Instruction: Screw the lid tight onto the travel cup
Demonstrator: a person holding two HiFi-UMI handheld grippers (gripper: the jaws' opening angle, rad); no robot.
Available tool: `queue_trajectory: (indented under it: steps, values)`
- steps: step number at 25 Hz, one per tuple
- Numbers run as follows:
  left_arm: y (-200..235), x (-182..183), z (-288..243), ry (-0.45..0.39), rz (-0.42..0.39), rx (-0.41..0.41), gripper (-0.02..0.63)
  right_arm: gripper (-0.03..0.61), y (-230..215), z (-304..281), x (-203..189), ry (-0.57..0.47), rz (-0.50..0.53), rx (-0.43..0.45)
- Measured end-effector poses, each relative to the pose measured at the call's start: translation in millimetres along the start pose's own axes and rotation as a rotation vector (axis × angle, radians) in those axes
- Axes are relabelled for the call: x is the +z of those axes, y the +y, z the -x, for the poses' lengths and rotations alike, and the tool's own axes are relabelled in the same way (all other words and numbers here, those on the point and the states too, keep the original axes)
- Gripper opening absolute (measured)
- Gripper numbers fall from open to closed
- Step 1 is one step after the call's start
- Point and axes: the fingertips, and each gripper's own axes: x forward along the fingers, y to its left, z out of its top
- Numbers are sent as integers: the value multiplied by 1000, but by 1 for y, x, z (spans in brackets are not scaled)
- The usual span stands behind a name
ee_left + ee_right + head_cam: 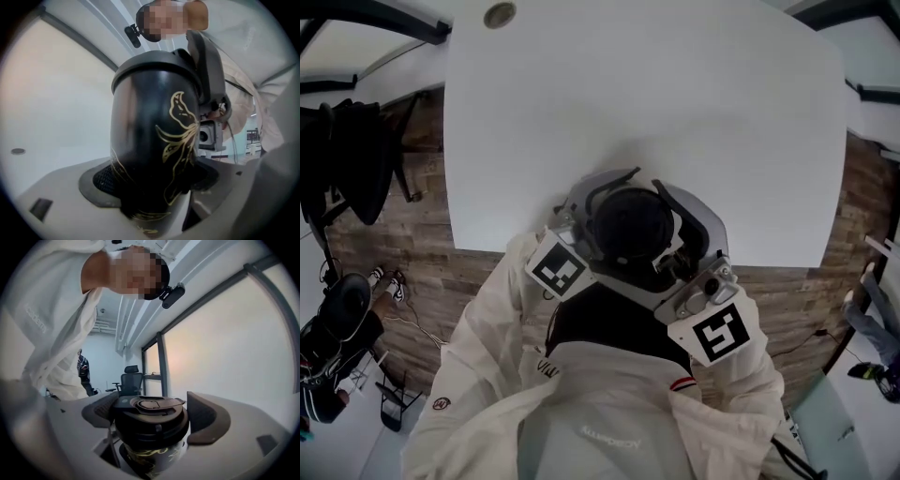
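A black travel cup point(154, 140) with a gold flower pattern stands upright in front of my chest, off the near edge of the white table point(656, 103). My left gripper point(152, 183) is shut on the cup's body, one pad on each side of it. The black flip-top lid point(152, 420) sits on the cup's mouth and shows from above as a dark disc point(628, 223) in the head view. My right gripper point(152, 418) is open and level around the lid. Its right pad point(208, 420) stands a little off the lid.
A round grommet point(499, 14) sits at the table's far left corner. Past the table's left edge are a black office chair point(347, 319) and cables on the wood floor. Another person's legs point(872, 328) show at the right edge.
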Motion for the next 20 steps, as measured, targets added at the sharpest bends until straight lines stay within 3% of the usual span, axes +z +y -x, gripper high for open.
queue_trajectory:
  steps: [5, 7, 9, 16, 20]
  values:
    - [1, 1, -3, 11, 15, 119, 408, 443, -9, 6, 2, -13, -22, -207]
    - [-2, -11, -2, 93, 30, 124, 407, 443, -10, 7, 1, -9, -22, -254]
    - [-6, -25, 1, 181, 51, 117, 407, 443, -10, 6, -1, 1, -21, -284]
    - [-10, -34, 5, 257, 68, 137, 407, 443, -12, 9, 1, 5, -35, -381]
    - [-9, -29, 2, 216, 58, 137, 407, 443, -13, 9, -1, 3, -41, -393]
